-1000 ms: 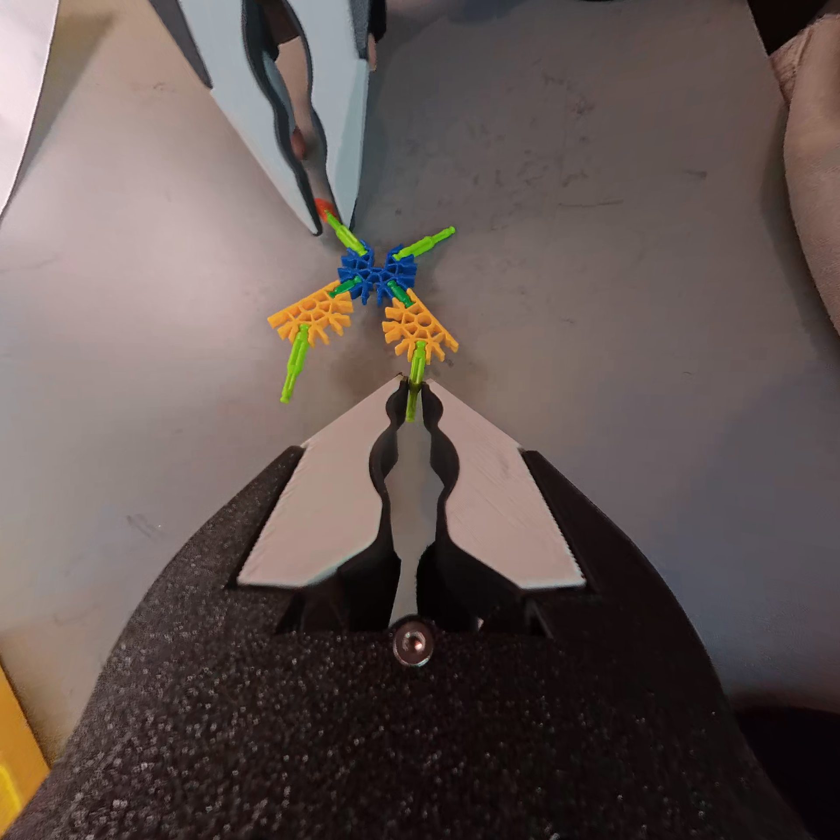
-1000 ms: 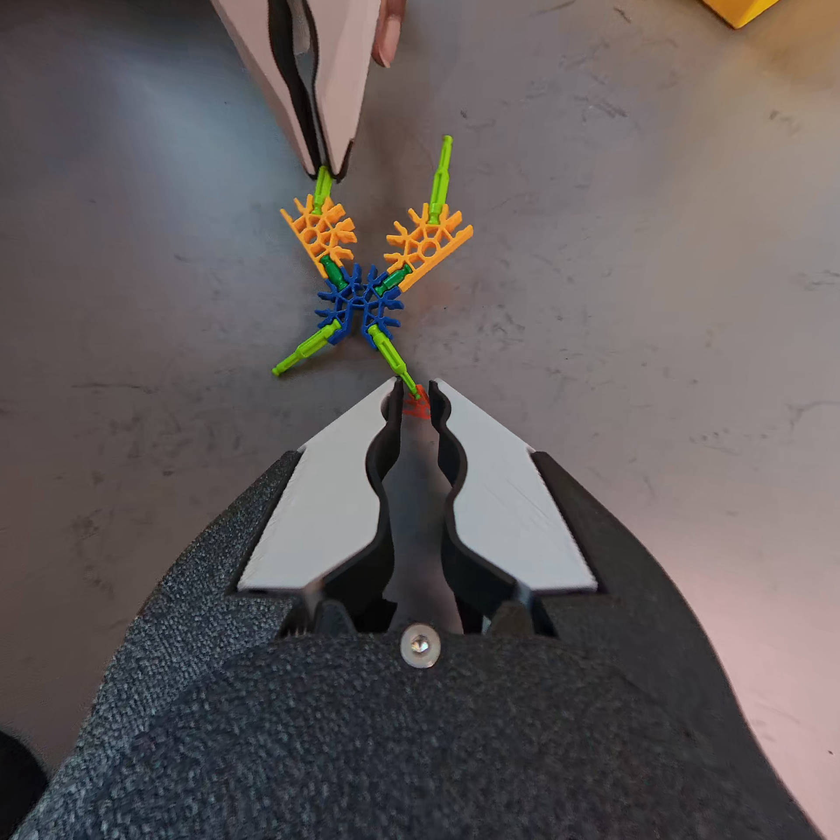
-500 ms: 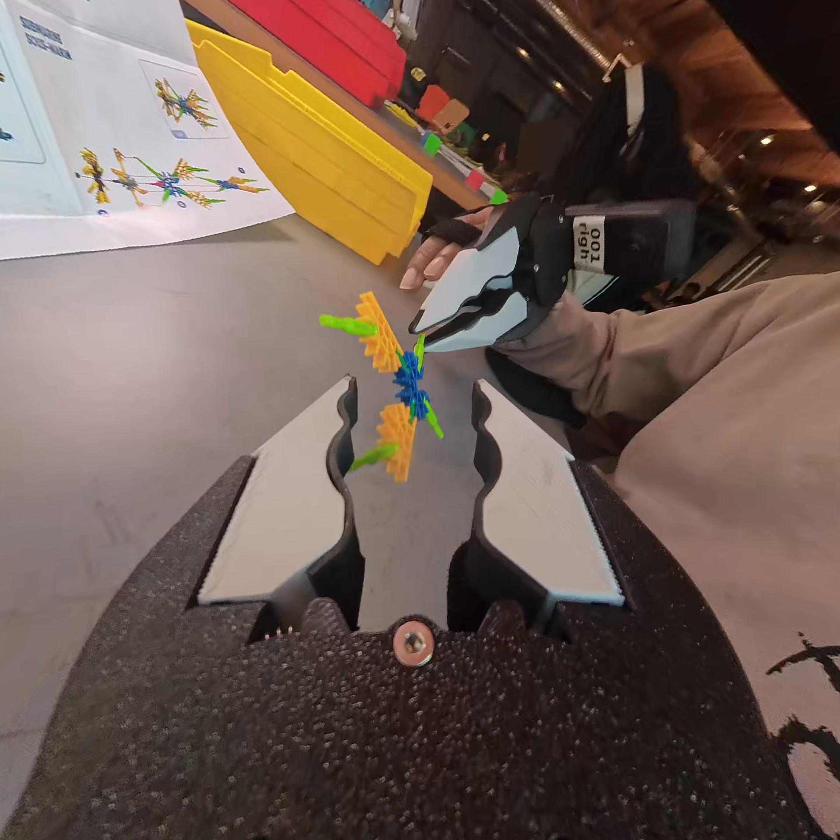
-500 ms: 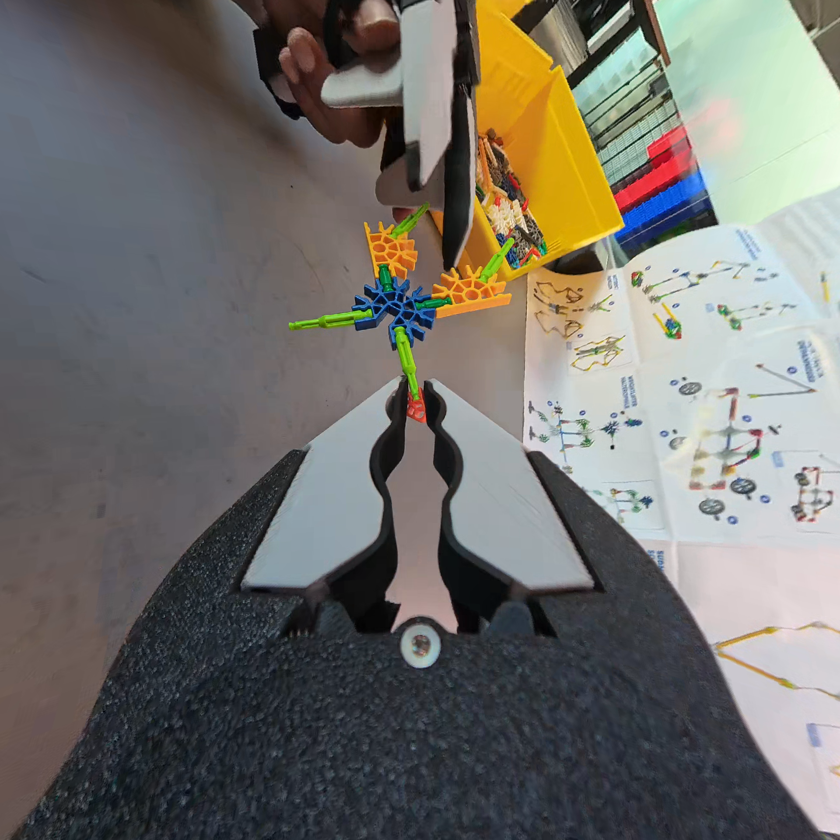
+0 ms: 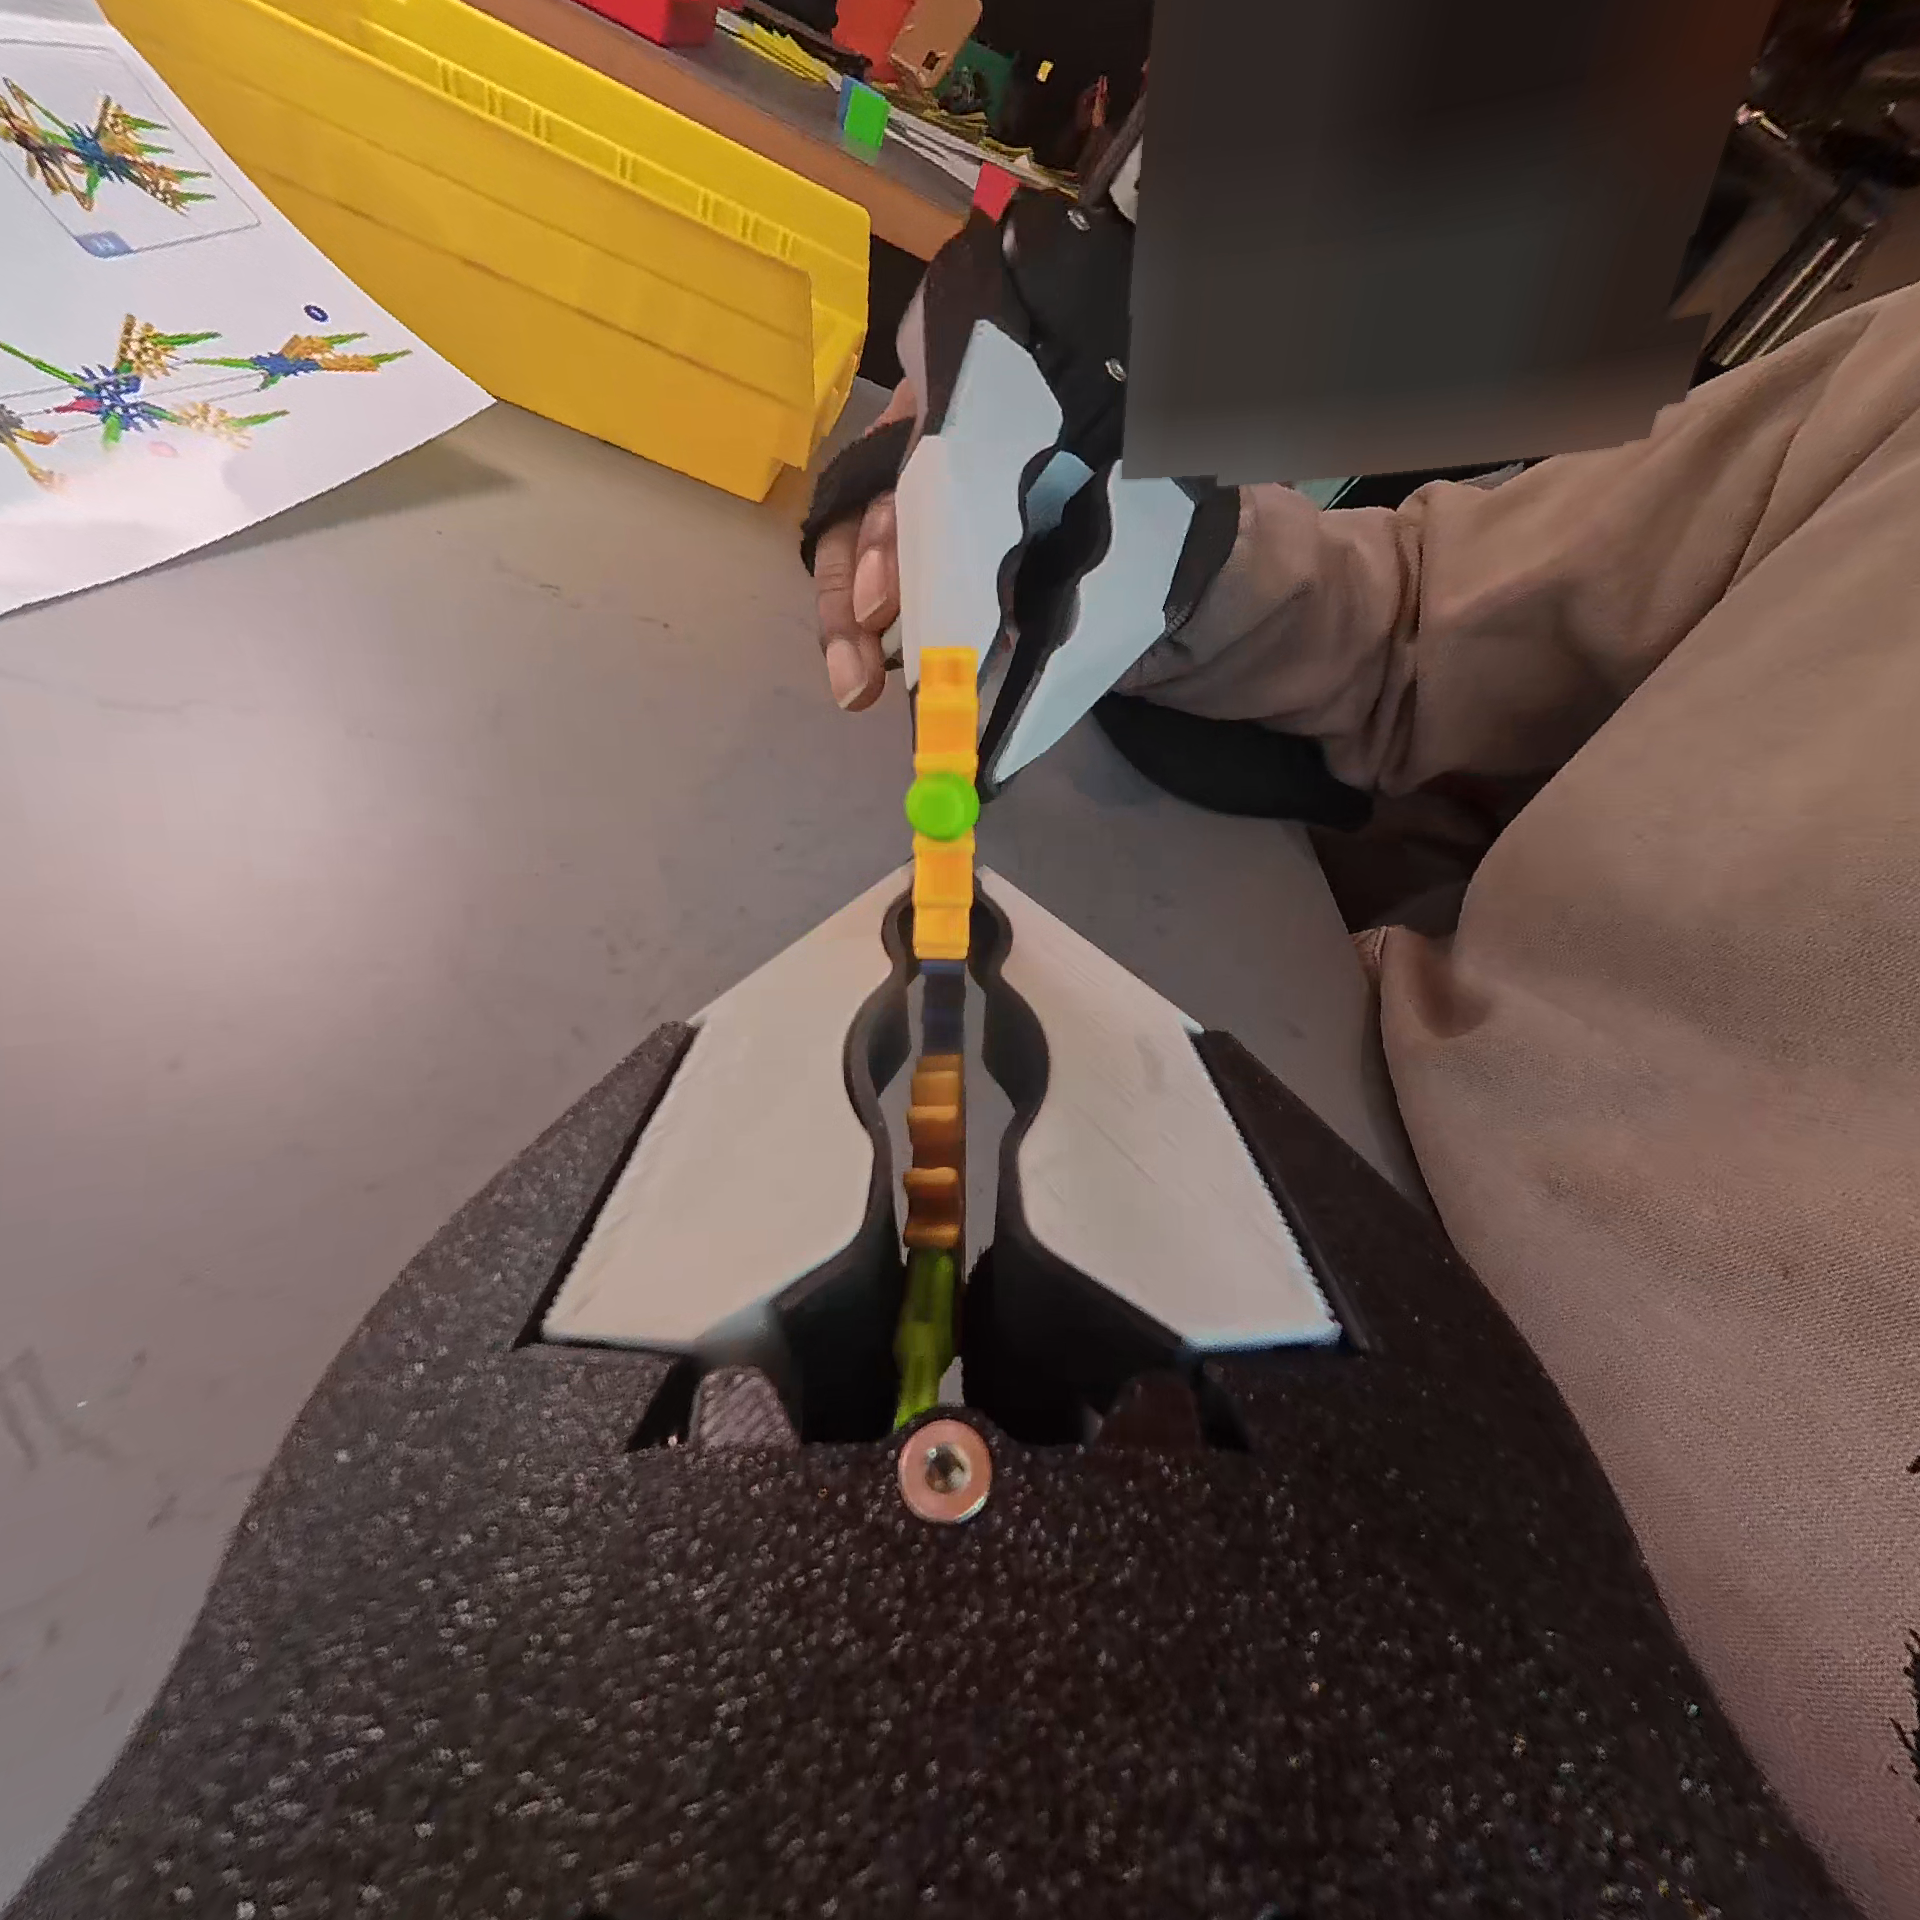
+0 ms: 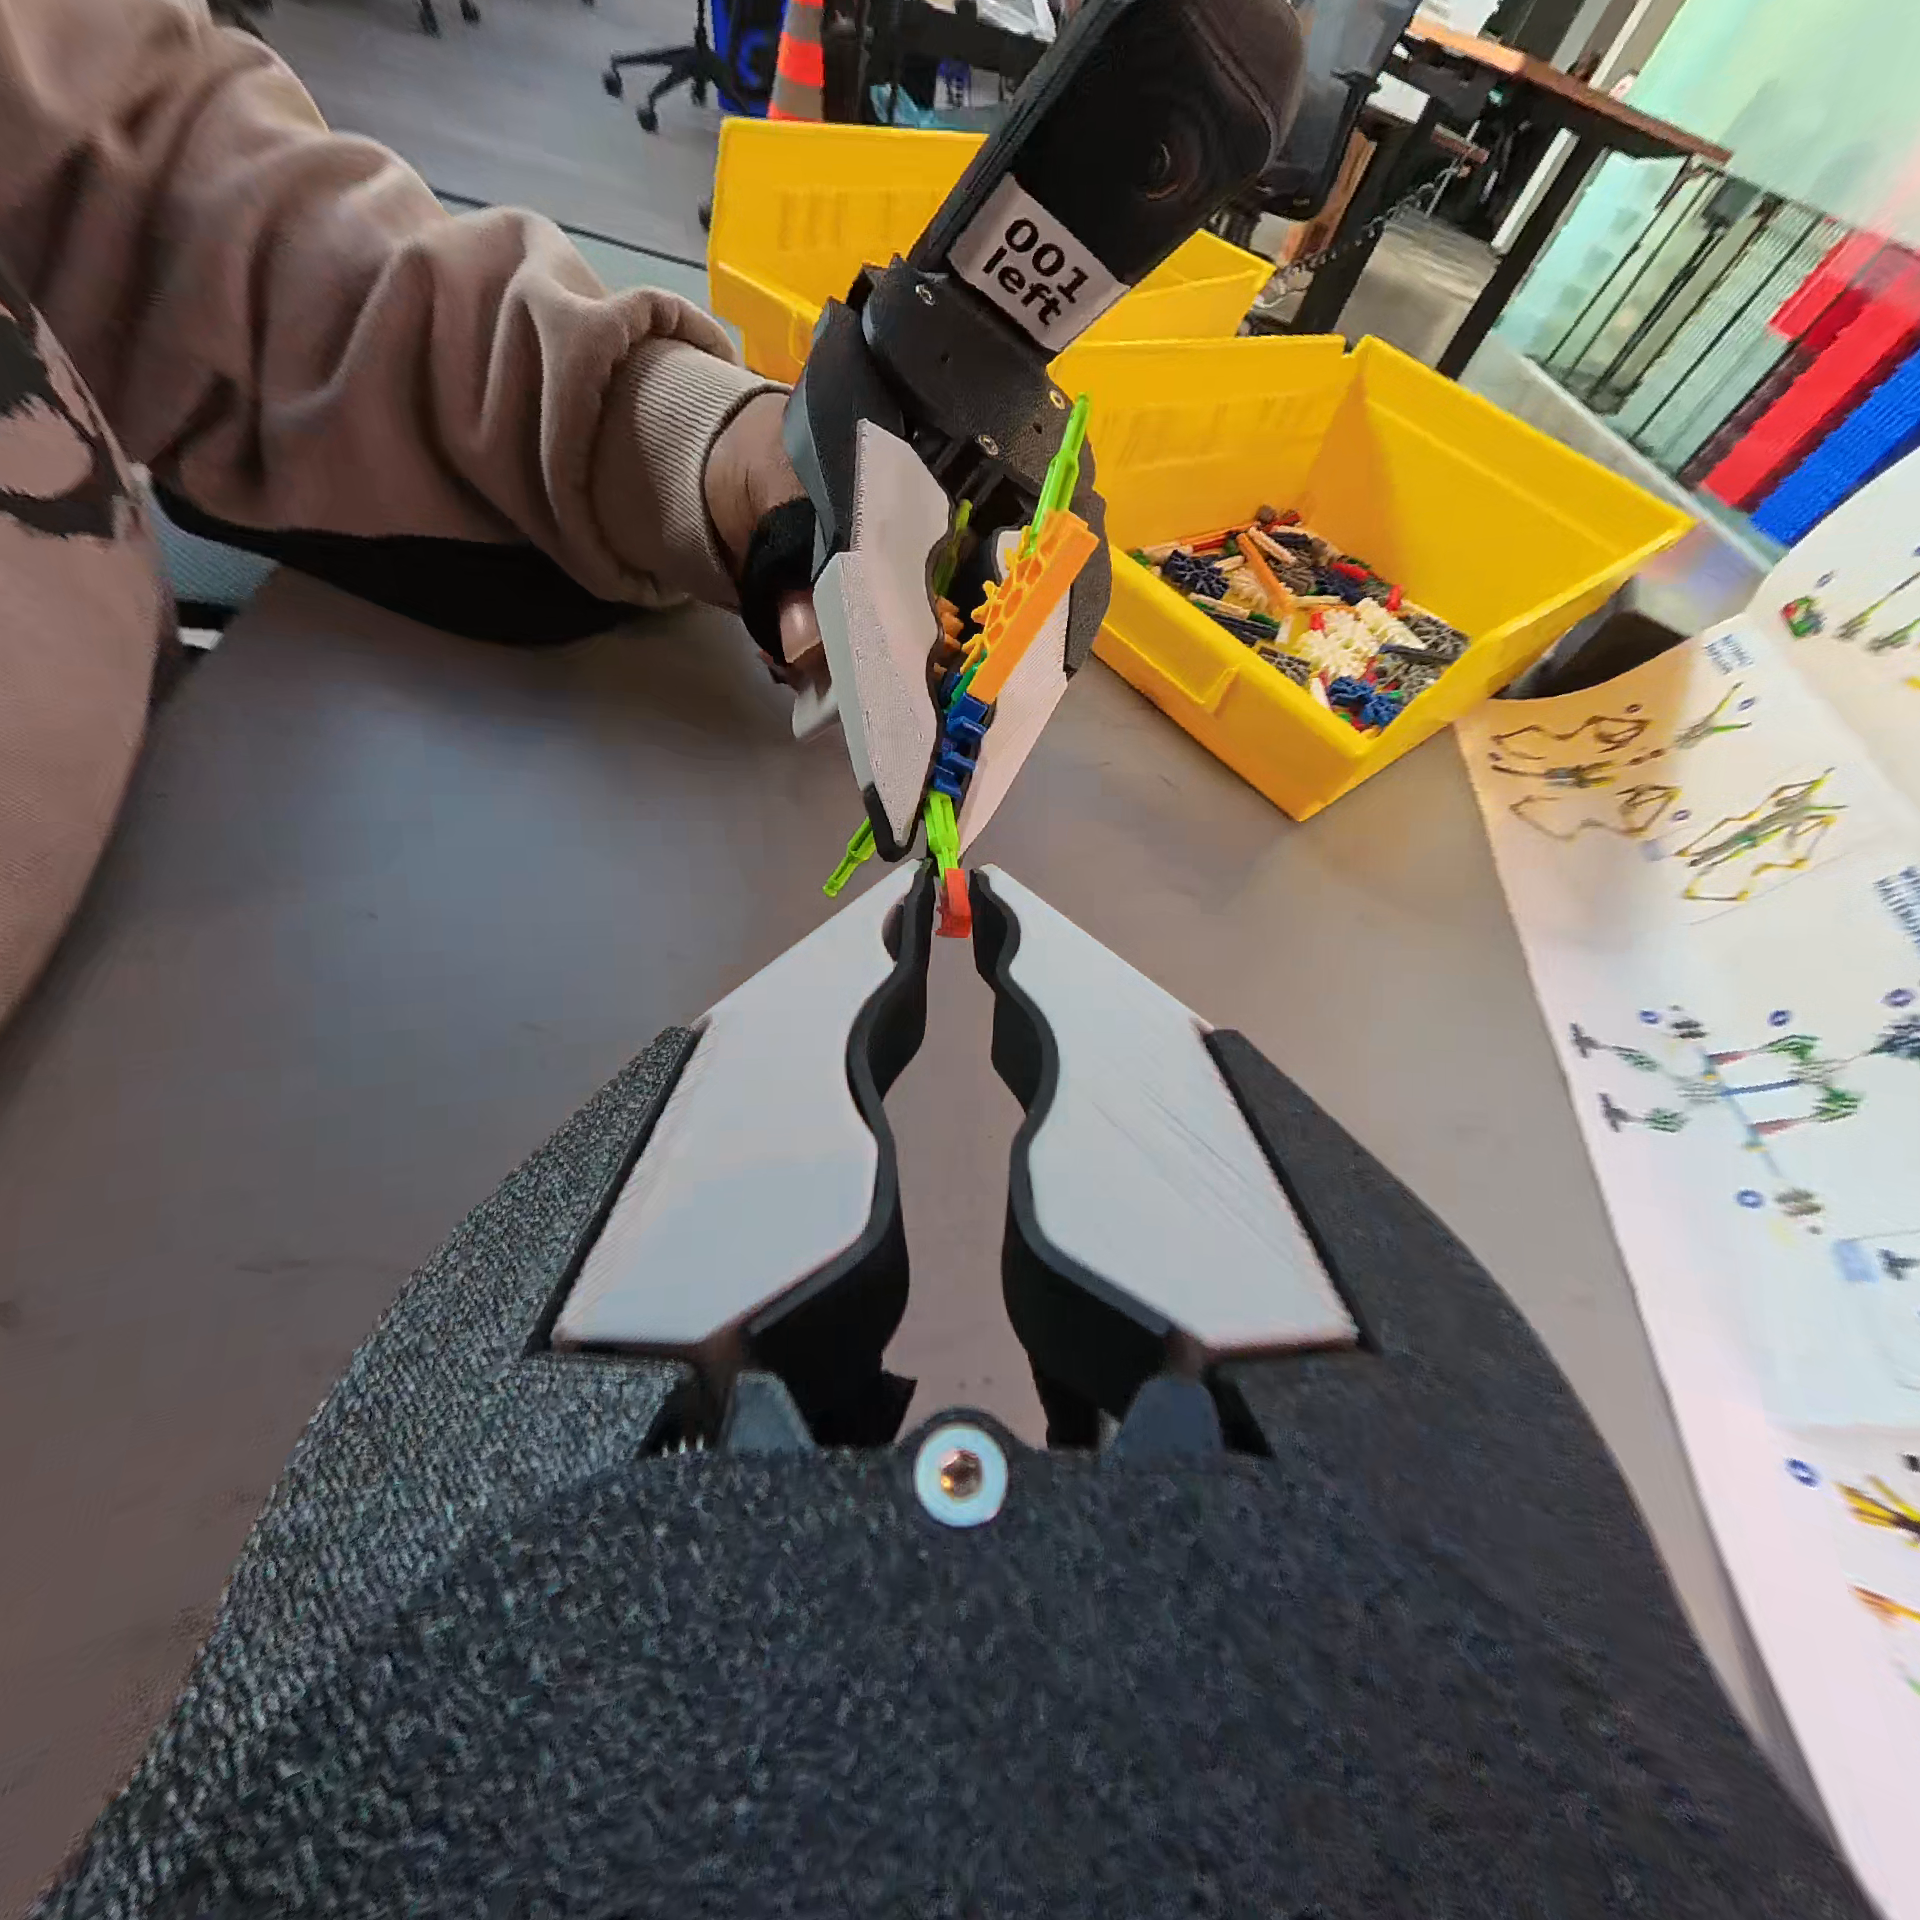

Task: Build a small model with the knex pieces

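Note:
A toy assembly (image 5: 943, 727) of a blue hub, orange fan-shaped connectors and green rods is held in the air above the grey table (image 5: 416, 831). My left gripper (image 5: 943, 904) is shut on it edgewise, and the blue hub and one orange connector sit between its fingers. In the right wrist view the left gripper (image 6: 925, 831) grips the blue hub (image 6: 961, 727), and an orange connector (image 6: 1039, 592) sticks out. My right gripper (image 6: 948, 883) is shut on a small red connector (image 6: 952, 906) at the end of a green rod (image 6: 940, 826). The right gripper also shows in the left wrist view (image 5: 992, 769).
Yellow bins (image 5: 520, 260) stand at the back of the table. One yellow bin (image 6: 1455, 468) holds several loose toy parts. A white instruction sheet (image 6: 1714, 935) lies beside them and also shows in the left wrist view (image 5: 156, 416). The person's beige sleeves frame the near side. My two grippers' fingertips are within a few centimetres of each other.
The assembly was lifted off the table. My left gripper let go of a green rod, opened, then shut on the assembly's middle. My right gripper stayed shut on the red connector.

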Demonstrator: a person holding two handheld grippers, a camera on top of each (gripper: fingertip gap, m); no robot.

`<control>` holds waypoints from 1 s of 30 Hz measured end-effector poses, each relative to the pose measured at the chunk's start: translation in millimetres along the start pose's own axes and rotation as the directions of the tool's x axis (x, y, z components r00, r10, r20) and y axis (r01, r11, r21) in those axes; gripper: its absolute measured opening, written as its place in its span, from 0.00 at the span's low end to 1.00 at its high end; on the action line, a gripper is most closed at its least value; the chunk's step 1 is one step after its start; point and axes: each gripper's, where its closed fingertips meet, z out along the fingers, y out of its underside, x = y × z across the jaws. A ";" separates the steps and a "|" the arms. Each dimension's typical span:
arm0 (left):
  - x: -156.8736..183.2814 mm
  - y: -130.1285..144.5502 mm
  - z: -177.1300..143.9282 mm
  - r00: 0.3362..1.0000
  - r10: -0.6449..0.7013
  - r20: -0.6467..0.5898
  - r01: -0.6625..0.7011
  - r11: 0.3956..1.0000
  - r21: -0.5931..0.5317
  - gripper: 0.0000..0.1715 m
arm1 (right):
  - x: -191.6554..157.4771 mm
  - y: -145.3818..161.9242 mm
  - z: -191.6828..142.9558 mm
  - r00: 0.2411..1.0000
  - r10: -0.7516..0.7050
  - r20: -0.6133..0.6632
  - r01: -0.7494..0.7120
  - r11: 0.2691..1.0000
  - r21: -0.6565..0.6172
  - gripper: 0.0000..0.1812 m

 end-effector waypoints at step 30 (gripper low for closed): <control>-49.0 -32.7 -17.4 0.934 -0.299 0.195 0.222 0.914 0.340 0.03 | 140.9 -10.5 -103.2 0.647 -0.029 -0.762 -0.032 0.997 -0.065 0.01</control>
